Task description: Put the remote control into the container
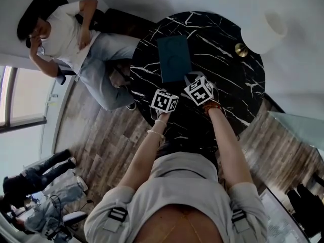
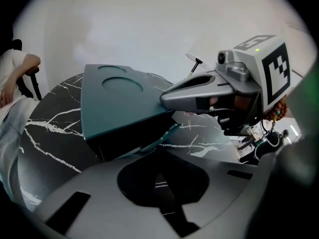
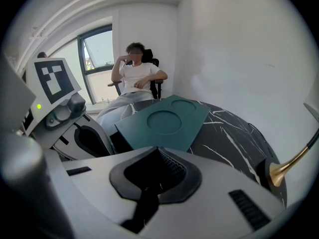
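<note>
Black marble veined with white tops the 1 round table (image 1: 238, 85), where 1 teal container (image 1: 173, 58) lies flat, its top bearing 2 round recesses (image 3: 163, 121). 2 hand-held grippers point at its near end. The left gripper (image 2: 162, 183) has its jaws together on nothing. The right gripper (image 3: 149, 183) is likewise closed and empty, its tip at the container's near right corner; whether it touches I cannot tell. The remote control shows in none of the 3 views, so its place cannot be told. Only the head view shows the white shade of the 1 lamp (image 1: 263, 30) at the far right. Only the left gripper view shows the container's dark side under its top. 1 seated person (image 1: 66, 32) is at the far left.
</note>
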Motion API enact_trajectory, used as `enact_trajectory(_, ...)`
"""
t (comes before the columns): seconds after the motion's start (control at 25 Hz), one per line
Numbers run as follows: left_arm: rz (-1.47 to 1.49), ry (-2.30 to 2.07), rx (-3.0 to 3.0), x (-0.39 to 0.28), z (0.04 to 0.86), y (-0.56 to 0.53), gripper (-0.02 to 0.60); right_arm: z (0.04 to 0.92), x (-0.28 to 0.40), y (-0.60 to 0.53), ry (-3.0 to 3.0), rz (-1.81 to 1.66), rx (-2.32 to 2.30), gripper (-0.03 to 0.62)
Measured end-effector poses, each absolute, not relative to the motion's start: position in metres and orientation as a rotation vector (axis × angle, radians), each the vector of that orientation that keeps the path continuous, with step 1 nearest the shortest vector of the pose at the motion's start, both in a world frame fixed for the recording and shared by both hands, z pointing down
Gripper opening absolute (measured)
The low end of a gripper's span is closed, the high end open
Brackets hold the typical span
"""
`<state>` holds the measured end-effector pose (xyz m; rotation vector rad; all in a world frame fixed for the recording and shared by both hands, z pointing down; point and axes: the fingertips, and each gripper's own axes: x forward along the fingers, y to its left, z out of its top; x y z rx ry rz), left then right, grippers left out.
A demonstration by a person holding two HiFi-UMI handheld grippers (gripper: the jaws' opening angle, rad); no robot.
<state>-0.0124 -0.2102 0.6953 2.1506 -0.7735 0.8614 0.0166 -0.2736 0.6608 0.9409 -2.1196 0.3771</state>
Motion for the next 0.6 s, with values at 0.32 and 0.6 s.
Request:
enact_trajectory(0.32, 0.845, -0.799, 2.157, -0.012, 0.694, -0.226, 0.005, 0.66, 0.017, -0.273, -2.127, 0.398, 0.96, 0.012)
enact_trajectory(0.6, 0.804, -0.855, 2.15, -0.01, 0.693, -0.24, 0.005, 0.661, 0.017, -0.274, -2.125, 0.395, 0.964, 0.012)
